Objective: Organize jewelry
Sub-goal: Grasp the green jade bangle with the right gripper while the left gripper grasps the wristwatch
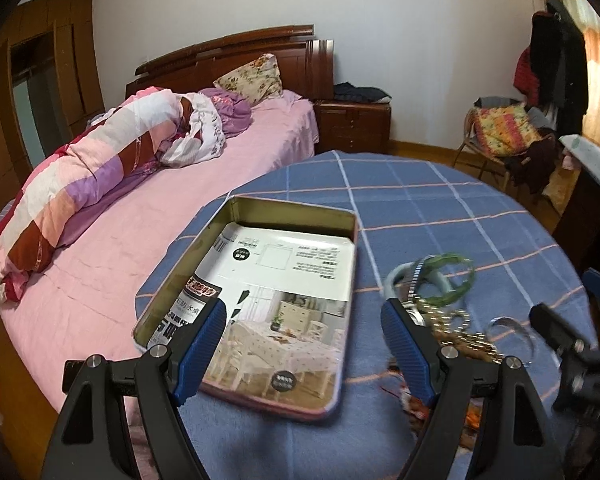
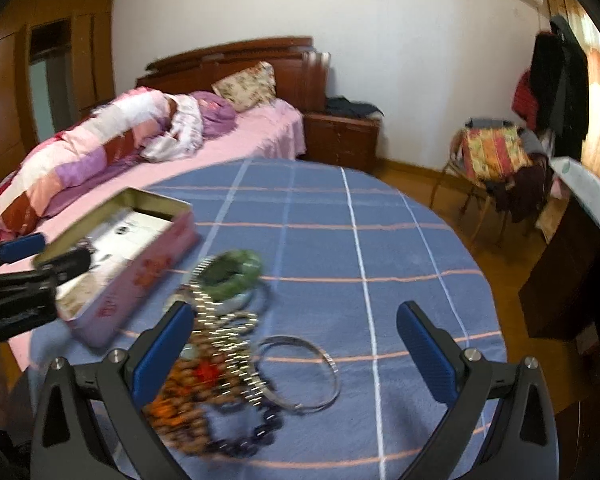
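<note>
An open pink tin box [image 1: 342,216] lined with a printed sheet lies on the blue checked table; it also shows in the right wrist view [image 2: 148,268]. A pile of jewelry lies to its right: a green bangle [image 1: 450,280] [image 2: 236,272], gold chains [image 1: 460,328] [image 2: 224,328], a silver hoop bracelet [image 2: 300,372], brown and orange beads [image 2: 180,400]. My left gripper [image 1: 304,344] is open and empty above the box's near end. My right gripper [image 2: 296,356] is open and empty, just above the jewelry pile.
The round table with the blue checked cloth [image 2: 380,240] stands beside a bed with pink bedding [image 1: 120,208]. A chair with cushions and clothes [image 2: 496,160] and a dark cabinet [image 2: 572,272] stand to the right. A nightstand [image 1: 352,124] is at the back.
</note>
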`<state>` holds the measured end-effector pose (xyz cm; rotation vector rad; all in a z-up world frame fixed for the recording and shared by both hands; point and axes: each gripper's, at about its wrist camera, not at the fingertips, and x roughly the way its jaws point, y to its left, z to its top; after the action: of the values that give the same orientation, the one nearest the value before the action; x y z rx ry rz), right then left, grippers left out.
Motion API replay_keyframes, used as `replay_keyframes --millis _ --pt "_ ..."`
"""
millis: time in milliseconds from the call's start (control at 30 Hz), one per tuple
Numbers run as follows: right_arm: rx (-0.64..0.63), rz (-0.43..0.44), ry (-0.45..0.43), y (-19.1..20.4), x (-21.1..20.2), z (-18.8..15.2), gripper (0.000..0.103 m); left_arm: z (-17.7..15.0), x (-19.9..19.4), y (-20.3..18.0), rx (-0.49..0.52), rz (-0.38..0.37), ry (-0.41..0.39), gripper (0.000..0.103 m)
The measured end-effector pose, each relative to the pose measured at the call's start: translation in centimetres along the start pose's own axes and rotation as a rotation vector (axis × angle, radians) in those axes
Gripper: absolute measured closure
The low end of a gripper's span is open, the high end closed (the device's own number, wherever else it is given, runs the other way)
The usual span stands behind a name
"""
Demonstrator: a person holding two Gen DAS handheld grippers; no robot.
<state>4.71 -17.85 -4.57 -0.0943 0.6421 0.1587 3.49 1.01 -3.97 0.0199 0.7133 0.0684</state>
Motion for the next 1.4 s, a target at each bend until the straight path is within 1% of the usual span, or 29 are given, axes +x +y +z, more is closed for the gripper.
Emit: replay_keyframes --millis 100,200,300,367,433,500,533,567,600,633,667,767,867,933,1100,1200,1267,1300,1333,1367,1400 --pt "0.037 0.025 0.040 -1.2 2.1 0.7 0.008 0.3 1.0 0.0 0.000 0.006 0.002 0.023" --pt "0.055 0.067 0.072 -1.4 3.6 1.6 0.009 0.6 1.4 0.2 -0.014 0.007 -0.001 0.023" --pt "0.053 0.104 0.097 -0.9 5.0 2.2 0.010 0.7 1.6 0.2 -0.010 0.012 0.004 0.023" --pt "0.046 0.128 0.123 -0.2 6.1 2.6 0.014 0.7 1.7 0.0 0.001 0.018 0.008 0.023" --pt "0.044 0.147 0.145 0.1 7.0 2.7 0.015 0.6 1.8 -0.2 0.006 0.014 0.012 0.023" --pt "0.033 0.160 0.176 0.6 8.1 2.5 0.020 0.6 2.0 -0.4 0.010 0.011 0.017 0.023" --pt "0.031 0.162 0.190 0.7 8.5 2.5 0.031 0.6 2.0 -0.5 0.014 0.009 0.018 0.023" --pt "0.033 0.177 0.208 0.7 8.9 2.3 0.054 0.6 2.1 -0.6 0.017 0.007 0.020 0.023" --pt "0.047 0.215 0.219 0.5 9.1 2.1 0.067 0.6 2.1 -0.7 0.020 0.004 0.019 0.023" --pt "0.065 0.229 0.222 0.1 9.1 2.1 0.084 0.6 2.1 -0.8 0.024 0.001 0.019 0.023" --pt "0.068 0.216 0.209 -0.2 8.8 2.1 0.089 0.6 2.1 -0.9 0.028 0.001 0.019 0.023" --pt "0.083 0.204 0.164 -1.2 7.5 2.1 0.089 0.6 2.3 -1.6 0.043 -0.008 0.021 0.023" --pt "0.098 0.170 0.105 -2.5 5.9 2.2 0.090 0.6 2.3 -2.8 0.069 -0.023 0.018 0.023" --pt "0.104 0.153 0.084 -3.1 5.2 2.5 0.090 0.6 2.3 -3.6 0.090 -0.033 0.015 0.023" --pt "0.116 0.112 0.045 -5.0 3.9 2.3 0.090 0.5 2.8 -5.2 0.135 -0.048 0.022 0.023" --pt "0.131 0.107 0.047 -5.8 3.9 2.1 0.090 0.6 3.4 -6.2 0.156 -0.063 0.032 0.023" --pt "0.142 0.110 0.051 -6.1 4.2 1.9 0.090 0.6 3.9 -6.8 0.175 -0.057 0.038 0.023" --pt "0.149 0.113 0.053 -6.1 4.4 1.7 0.090 0.6 4.2 -7.2 0.181 -0.054 0.045 0.026" --pt "0.154 0.117 0.055 -6.1 4.5 1.6 0.090 0.5 4.8 -7.5 0.189 -0.055 0.062 0.032" --pt "0.160 0.121 0.055 -6.1 4.6 1.5 0.090 0.6 5.2 -7.7 0.197 -0.039 0.071 0.033" --pt "0.166 0.125 0.054 -6.1 4.8 1.5 0.090 0.6 5.6 -7.9 0.207 -0.026 0.079 0.036"
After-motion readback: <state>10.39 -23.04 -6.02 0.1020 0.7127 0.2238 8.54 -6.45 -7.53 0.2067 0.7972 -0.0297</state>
